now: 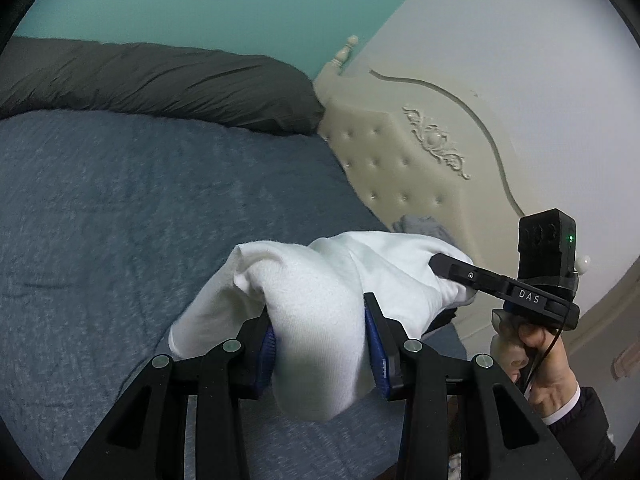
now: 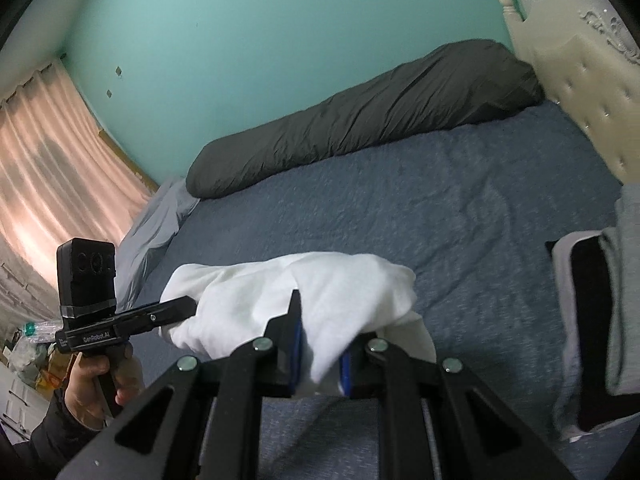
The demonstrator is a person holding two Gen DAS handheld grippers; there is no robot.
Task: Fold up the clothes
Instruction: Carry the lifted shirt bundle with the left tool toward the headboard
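One white knit cotton garment (image 1: 320,280) hangs bunched above the blue-grey textured bed cover (image 1: 120,208), near the bed's headboard edge. Two grippers hold it: the left gripper (image 1: 320,344) is clamped on one fold, the right gripper (image 2: 320,344) on another. One dark grey long pillow (image 2: 360,120) lies along the bed's far edge.

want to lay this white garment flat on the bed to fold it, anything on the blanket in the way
Nothing visible does. Both grippers hold the white garment above bare blue blanket. The dark pillow lies at the far edge, and grey clothes at the right.
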